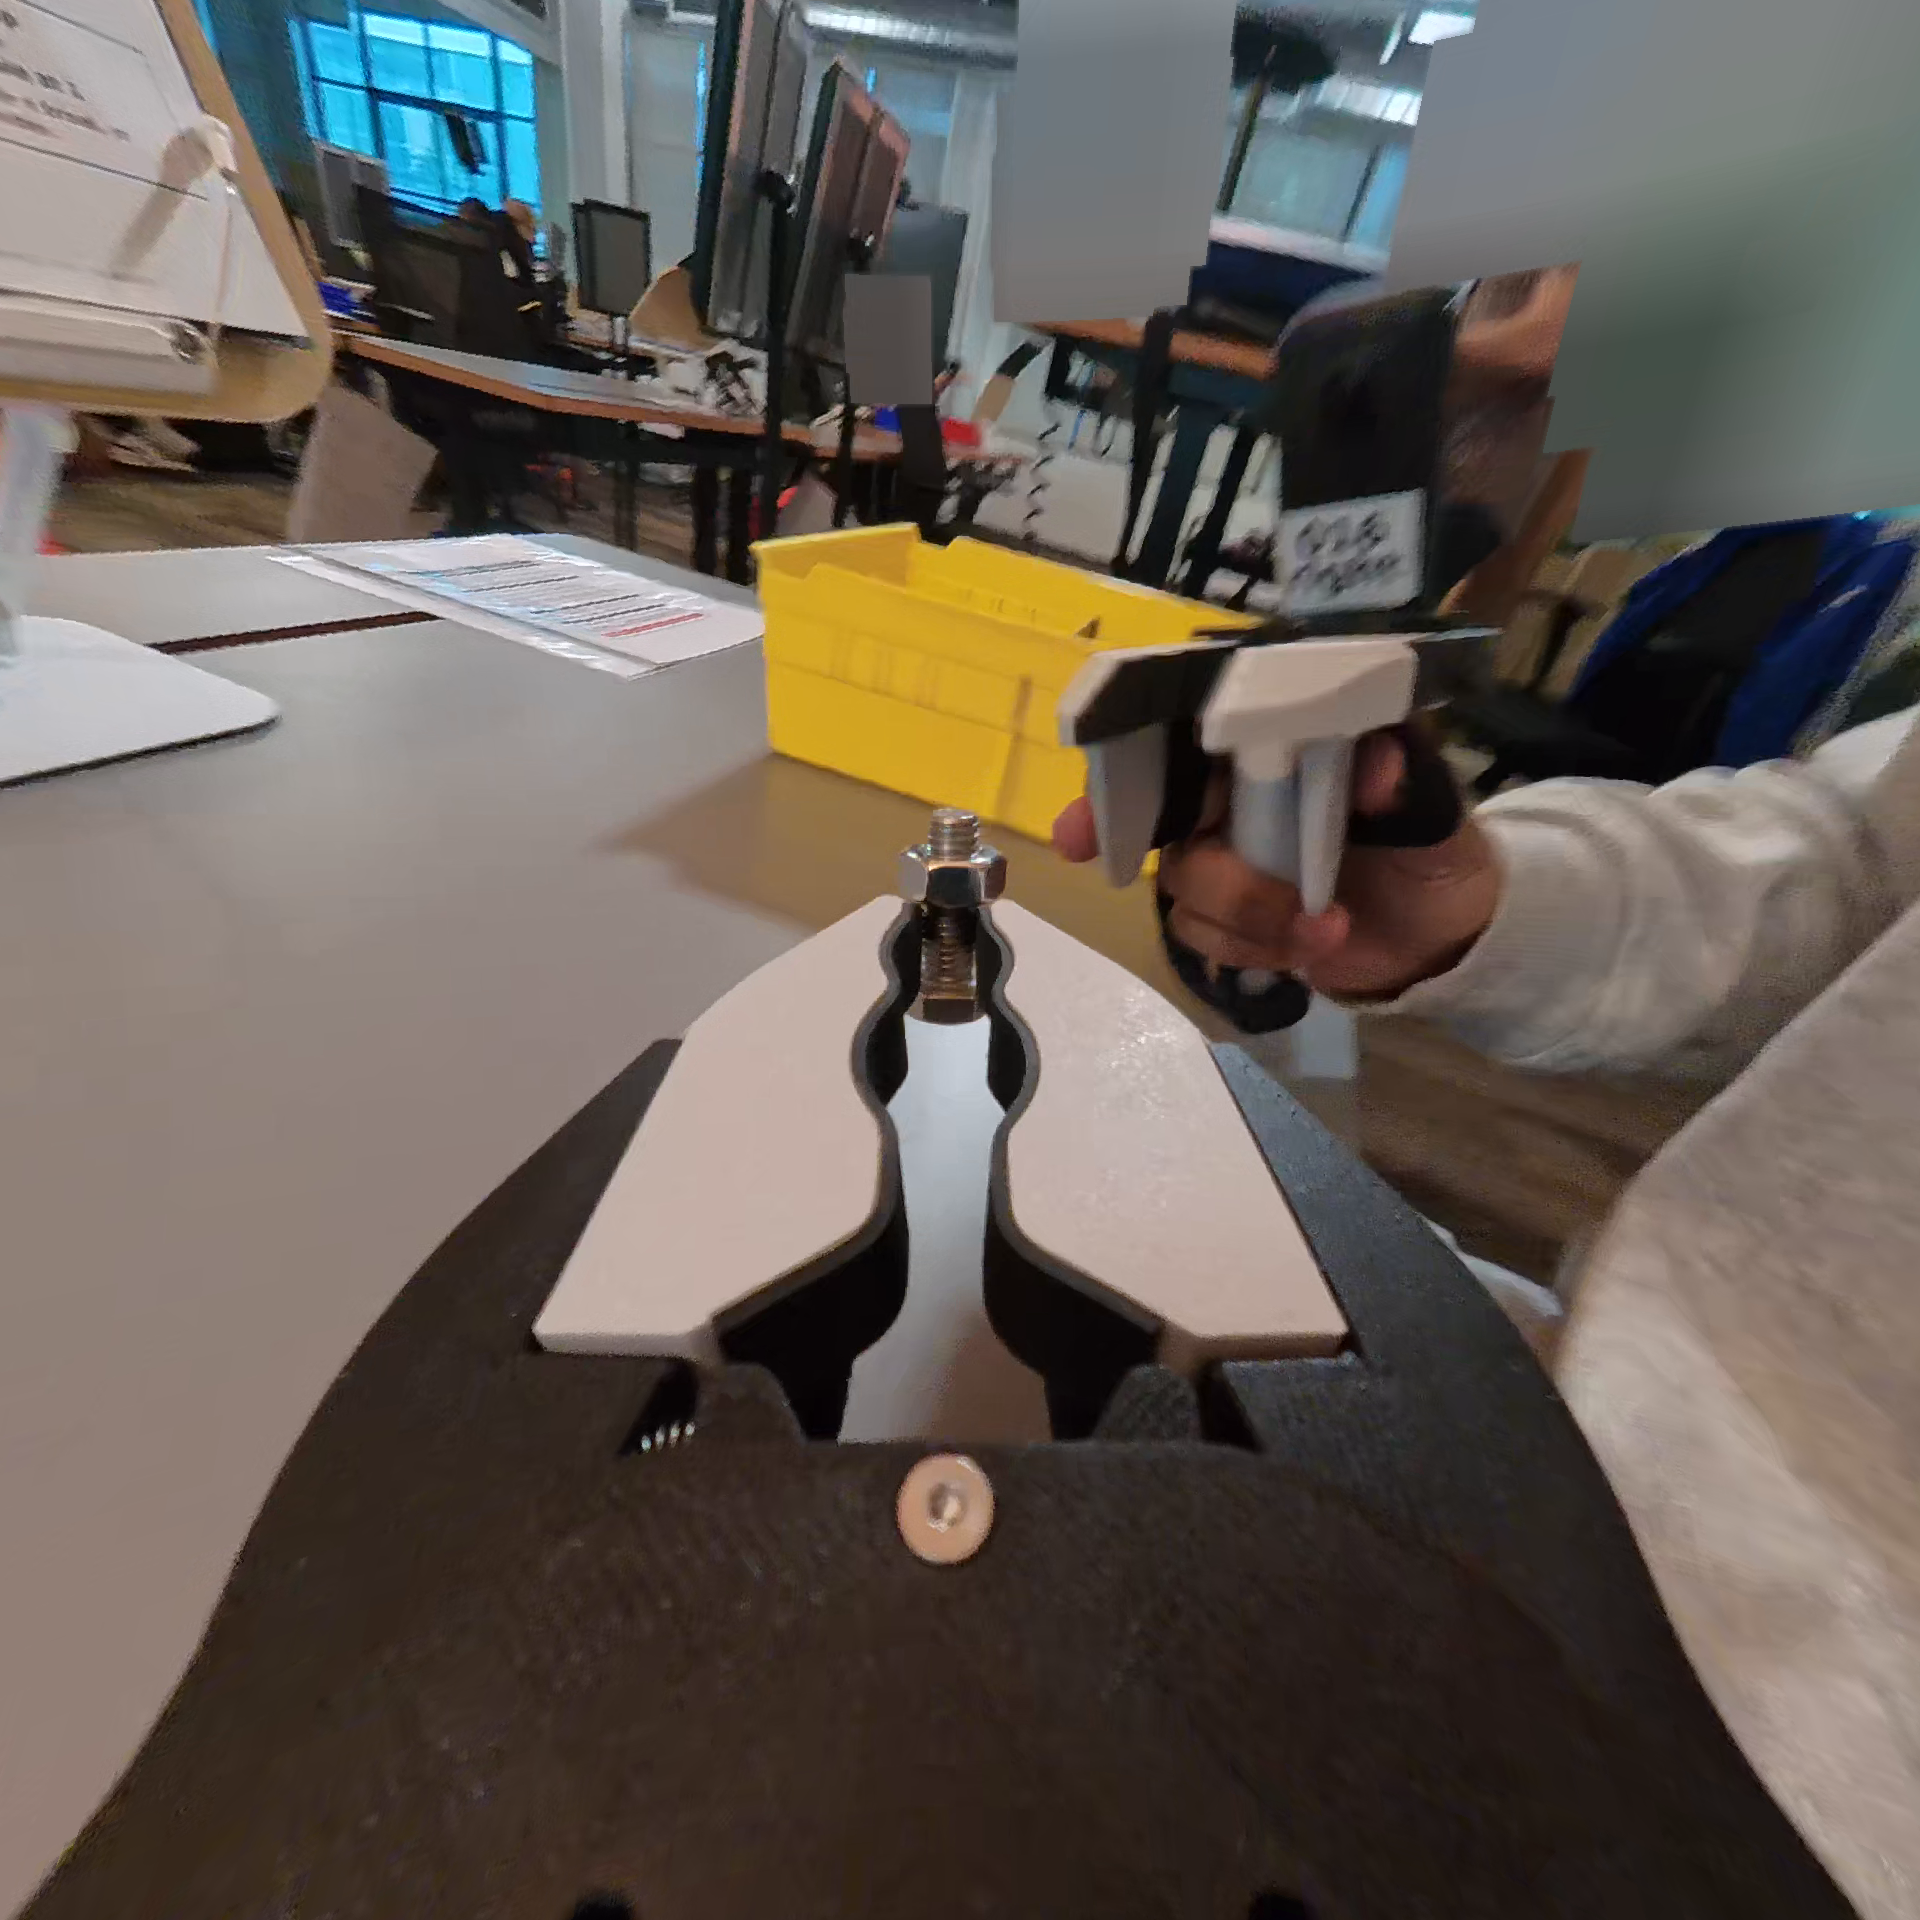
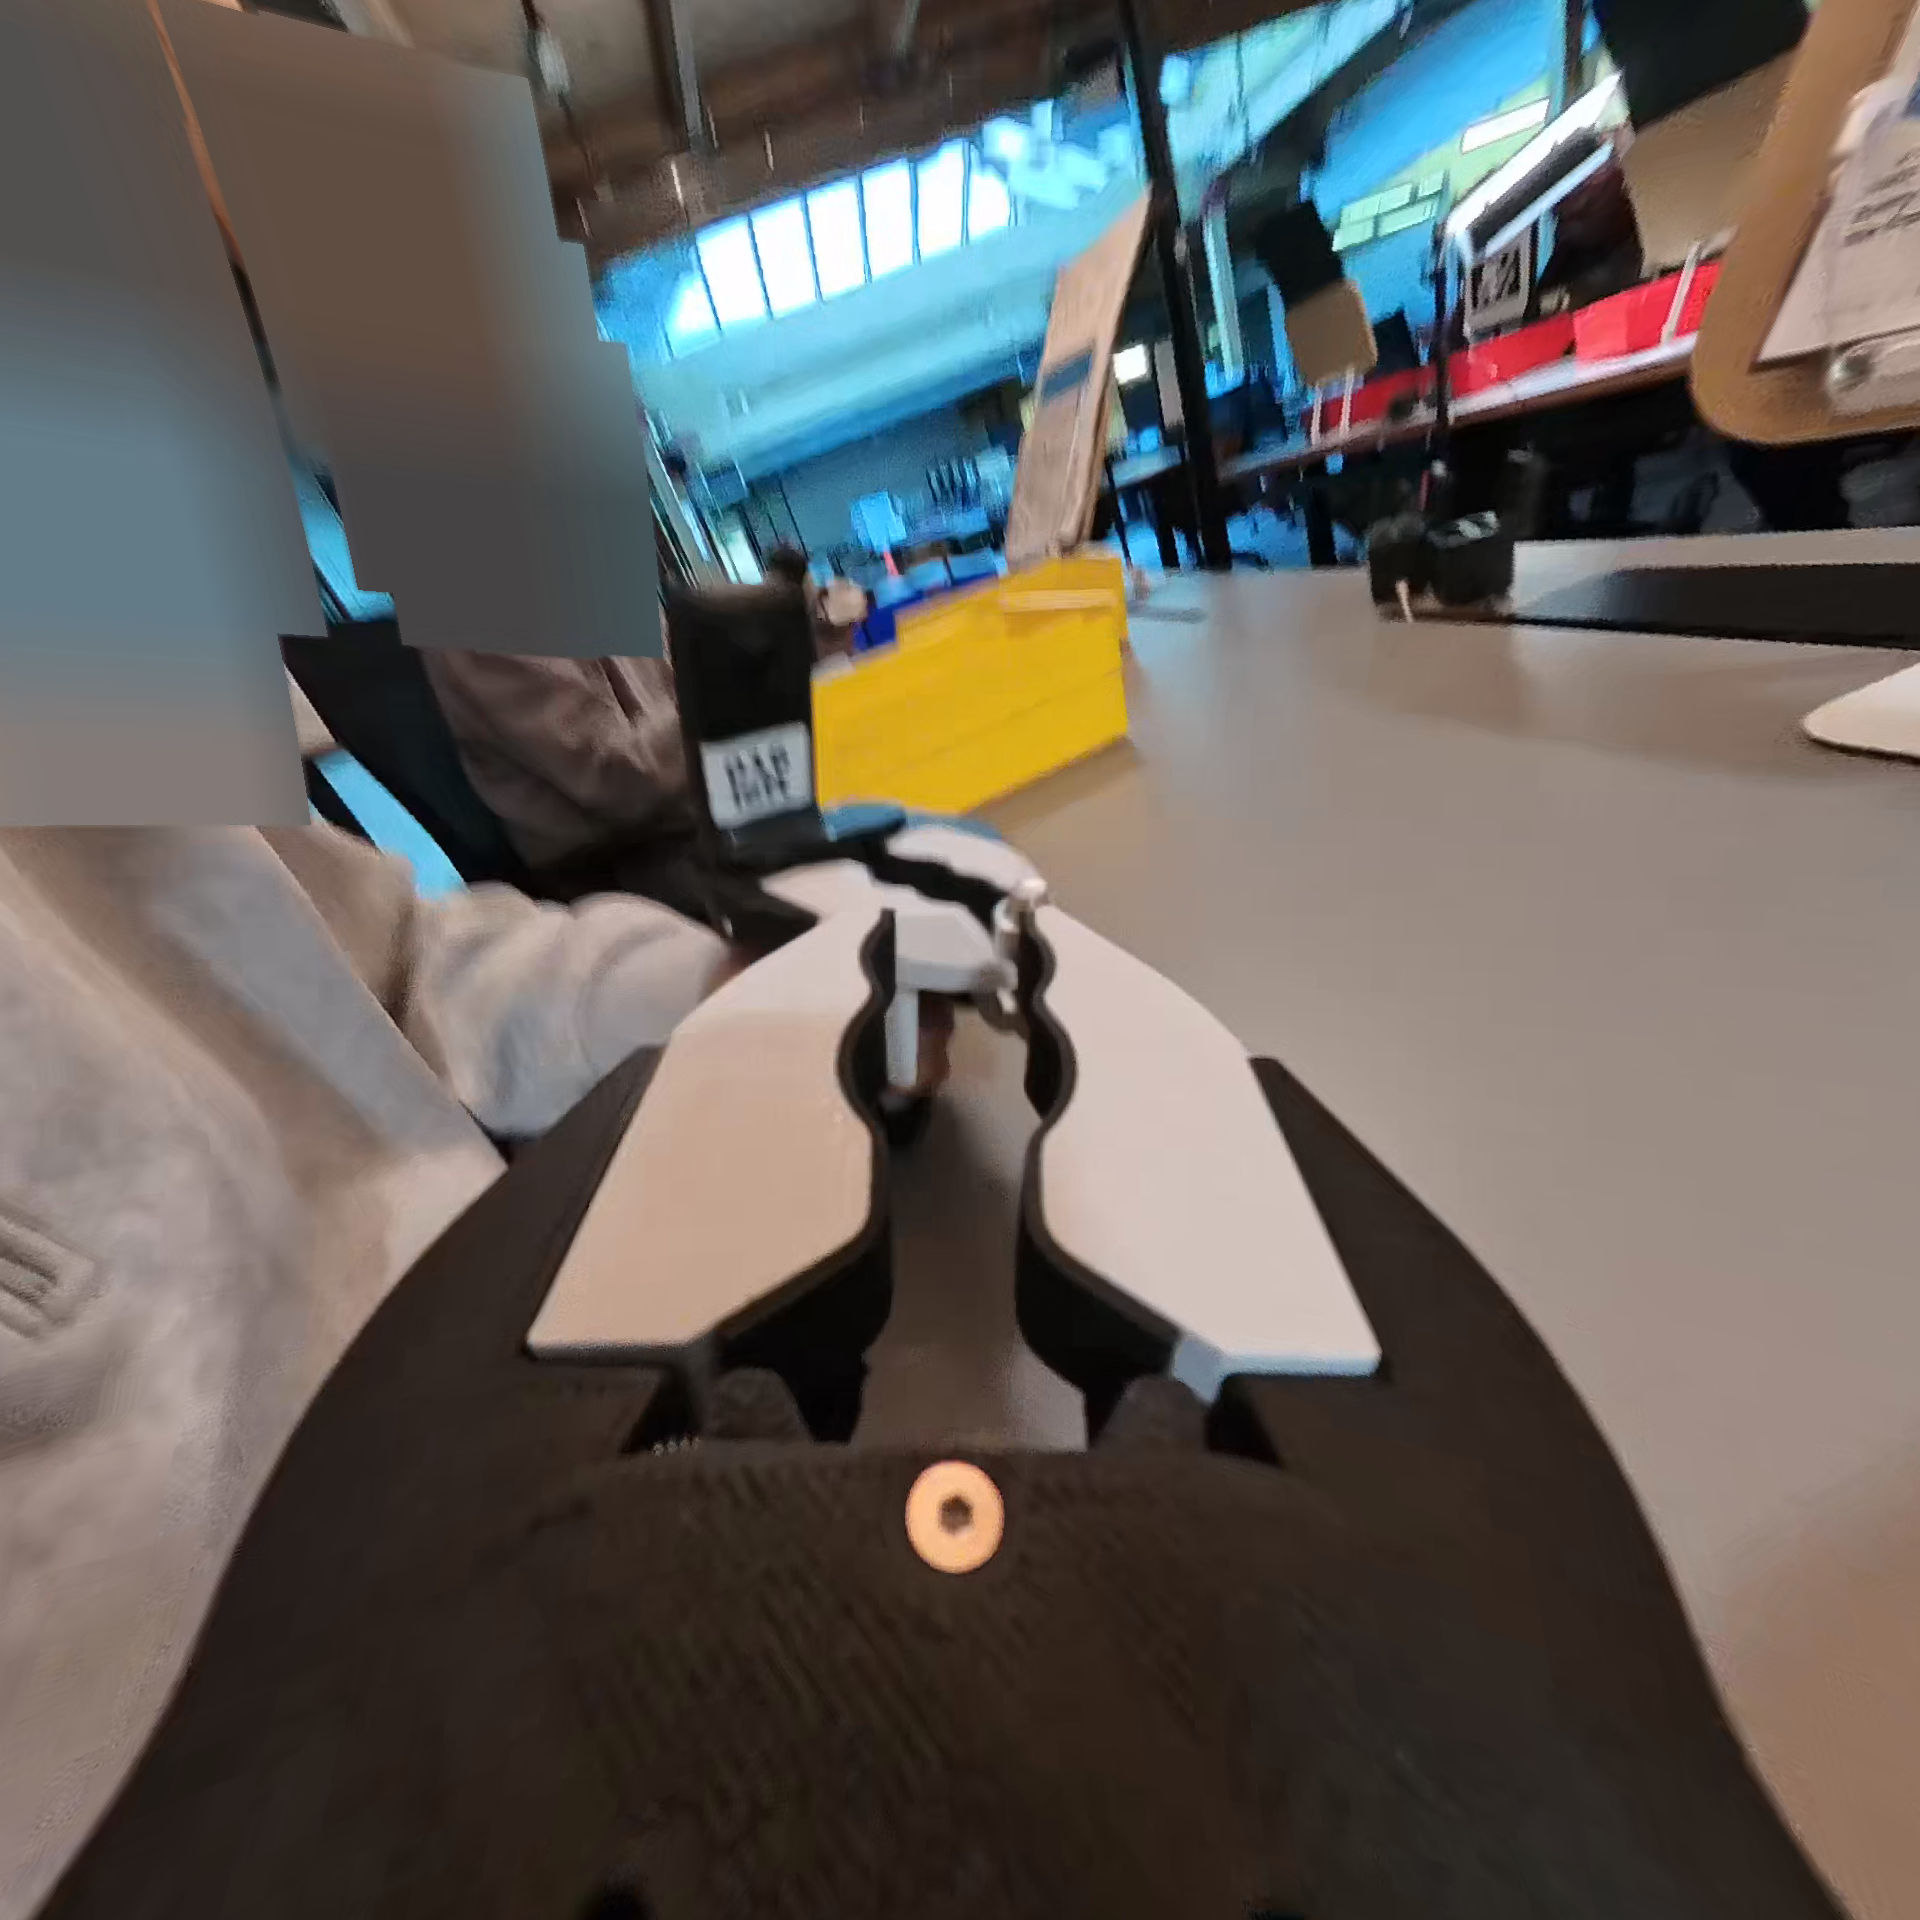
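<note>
My left gripper (image 1: 948, 920) is shut on a steel bolt (image 1: 951, 871) and holds it upright at its fingertips above the grey table (image 1: 416, 935). A hex nut sits on the thread just above the fingers, and the bolt head hangs below between them. My right gripper (image 2: 961, 935) is open and empty, with a clear gap between its fingers. It points at the left gripper (image 2: 935, 862) and the bolt (image 2: 1023, 904) just beyond its tips. In the left wrist view the right gripper (image 1: 1210, 862) is held in a hand to the right of the bolt, not touching it.
A yellow plastic bin (image 1: 914, 665) (image 2: 977, 696) stands on the table behind the grippers. A laminated sheet (image 1: 540, 603) lies at the back left. A white stand base (image 1: 104, 707) (image 2: 1870, 717) carries a clipboard (image 1: 156, 208). A person's grey sleeve (image 1: 1714, 883) fills the right. Spacing between my two grippers at the tips: around 5 cm.
</note>
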`<state>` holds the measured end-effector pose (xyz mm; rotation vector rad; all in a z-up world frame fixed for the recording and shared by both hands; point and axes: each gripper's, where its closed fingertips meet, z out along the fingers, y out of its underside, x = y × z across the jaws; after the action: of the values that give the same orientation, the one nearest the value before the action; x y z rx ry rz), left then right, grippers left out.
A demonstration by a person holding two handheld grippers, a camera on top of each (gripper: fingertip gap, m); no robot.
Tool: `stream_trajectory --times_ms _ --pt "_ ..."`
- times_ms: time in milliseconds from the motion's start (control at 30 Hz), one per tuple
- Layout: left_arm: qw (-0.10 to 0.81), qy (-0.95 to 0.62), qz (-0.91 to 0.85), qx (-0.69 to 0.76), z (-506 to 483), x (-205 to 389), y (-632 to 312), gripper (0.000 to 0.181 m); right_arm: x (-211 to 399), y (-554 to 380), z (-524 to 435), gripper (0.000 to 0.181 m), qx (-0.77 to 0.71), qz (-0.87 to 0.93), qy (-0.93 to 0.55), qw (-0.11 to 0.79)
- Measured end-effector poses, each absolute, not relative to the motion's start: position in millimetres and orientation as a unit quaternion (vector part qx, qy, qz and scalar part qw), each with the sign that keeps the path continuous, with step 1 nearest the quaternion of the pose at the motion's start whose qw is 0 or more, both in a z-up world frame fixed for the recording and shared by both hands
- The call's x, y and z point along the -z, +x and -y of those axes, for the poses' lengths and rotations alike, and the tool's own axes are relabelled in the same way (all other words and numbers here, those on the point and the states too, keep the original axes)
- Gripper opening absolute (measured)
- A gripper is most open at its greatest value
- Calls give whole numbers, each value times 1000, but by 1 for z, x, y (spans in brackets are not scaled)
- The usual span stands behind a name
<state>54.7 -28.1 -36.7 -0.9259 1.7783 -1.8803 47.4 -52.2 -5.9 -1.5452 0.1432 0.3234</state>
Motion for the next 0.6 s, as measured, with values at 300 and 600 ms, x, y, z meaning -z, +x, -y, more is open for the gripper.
stream_trajectory --times_ms 300,600 --pt "206 -289 -667 655 48 39 45 10 14 37 58 23 -21 -19 -733 680" --pt "200 -274 -677 653 58 39 37 10 18 37 54 20 -86 -62 -724 682"
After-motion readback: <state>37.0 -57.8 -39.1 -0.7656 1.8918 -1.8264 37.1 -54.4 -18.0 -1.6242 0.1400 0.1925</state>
